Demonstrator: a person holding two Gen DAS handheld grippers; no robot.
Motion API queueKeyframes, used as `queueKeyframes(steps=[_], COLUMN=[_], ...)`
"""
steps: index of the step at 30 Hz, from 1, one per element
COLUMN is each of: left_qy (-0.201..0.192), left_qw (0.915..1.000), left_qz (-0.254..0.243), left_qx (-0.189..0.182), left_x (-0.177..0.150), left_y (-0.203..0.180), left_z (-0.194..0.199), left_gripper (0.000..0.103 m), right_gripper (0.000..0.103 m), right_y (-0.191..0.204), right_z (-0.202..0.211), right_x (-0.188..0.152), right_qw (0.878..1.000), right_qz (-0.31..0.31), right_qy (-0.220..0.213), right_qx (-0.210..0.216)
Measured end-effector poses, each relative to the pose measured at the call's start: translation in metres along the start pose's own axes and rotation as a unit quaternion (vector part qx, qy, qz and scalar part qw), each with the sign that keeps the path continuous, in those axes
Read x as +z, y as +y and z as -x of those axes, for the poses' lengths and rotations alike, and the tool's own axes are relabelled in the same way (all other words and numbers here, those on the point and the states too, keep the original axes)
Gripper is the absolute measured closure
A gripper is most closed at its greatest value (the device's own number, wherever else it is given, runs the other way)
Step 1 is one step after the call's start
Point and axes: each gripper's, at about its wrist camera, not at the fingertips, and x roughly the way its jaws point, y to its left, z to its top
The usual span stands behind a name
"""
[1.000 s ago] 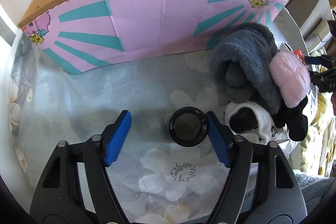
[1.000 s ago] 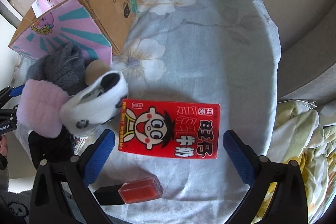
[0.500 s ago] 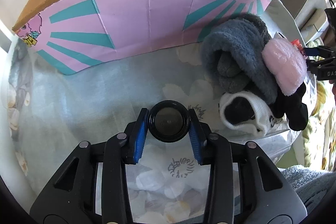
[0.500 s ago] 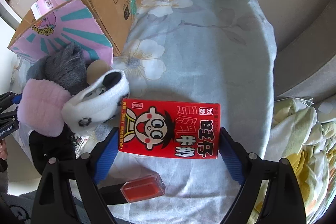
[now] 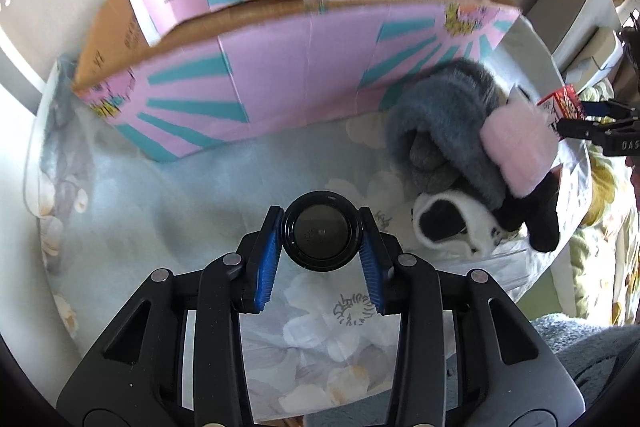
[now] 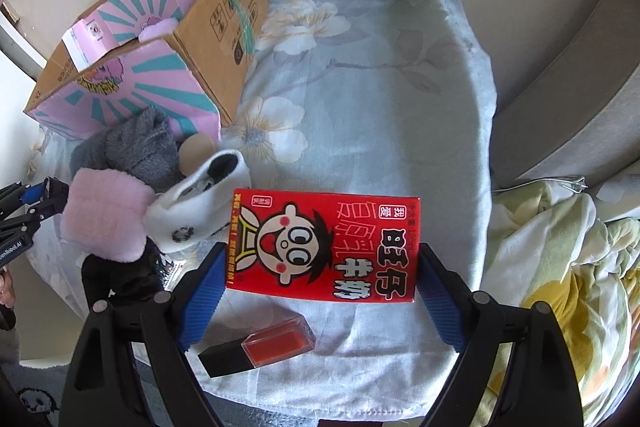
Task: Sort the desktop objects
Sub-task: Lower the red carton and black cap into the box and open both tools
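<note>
The left gripper clamps a black round jar, the open cardboard box just ahead, while the right gripper pinches a red milk carton endwise for sorting.

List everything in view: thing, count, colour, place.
round black jar: 1, black, between left gripper's pads
red milk carton: 1, red, between right gripper's pads
cardboard box: 1, brown, pink-teal lining, far left on cloth
fluffy socks: pile, grey, pink, white, black, beside box
small case: 1, black base, clear red top, near edge
floral cloth: 1, pale blue, covers surface
left gripper: 1, black, blue pads
right gripper: 1, black, blue pads
</note>
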Motion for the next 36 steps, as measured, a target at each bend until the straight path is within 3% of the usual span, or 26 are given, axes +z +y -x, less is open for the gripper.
queueKeyframes(steps=[7, 17, 26, 36], left_qy=[-0.013, -0.049, -0.086, -0.083], left_qw=[0.9997, 0.9985, 0.9958, 0.9957], left_qz=[0.013, -0.004, -0.008, -0.022], left_qx=[-0.017, -0.022, -0.03, -0.034], left_x=[0.005, 0.07, 0.117, 0.162], left_y=[0.023, 0.032, 0.045, 0.044], left_z=[0.026, 0.053, 0.089, 0.082], left_gripper=[0.07, 0.07, 0.07, 0.07], right_gripper=[0.016, 0.016, 0.016, 0.016], right_y=[-0.015, -0.012, 0.032, 0.082], right_z=[0.023, 0.062, 0.095, 0.114], right_x=[0.008, 0.039, 0.085, 0.142], right_qw=[0.999, 0.998, 0.994, 0.987], right_qz=[-0.02, -0.031, 0.008, 0.05], right_qy=[-0.024, -0.056, -0.106, -0.146], right_qx=[-0.016, -0.02, 0.01, 0.051])
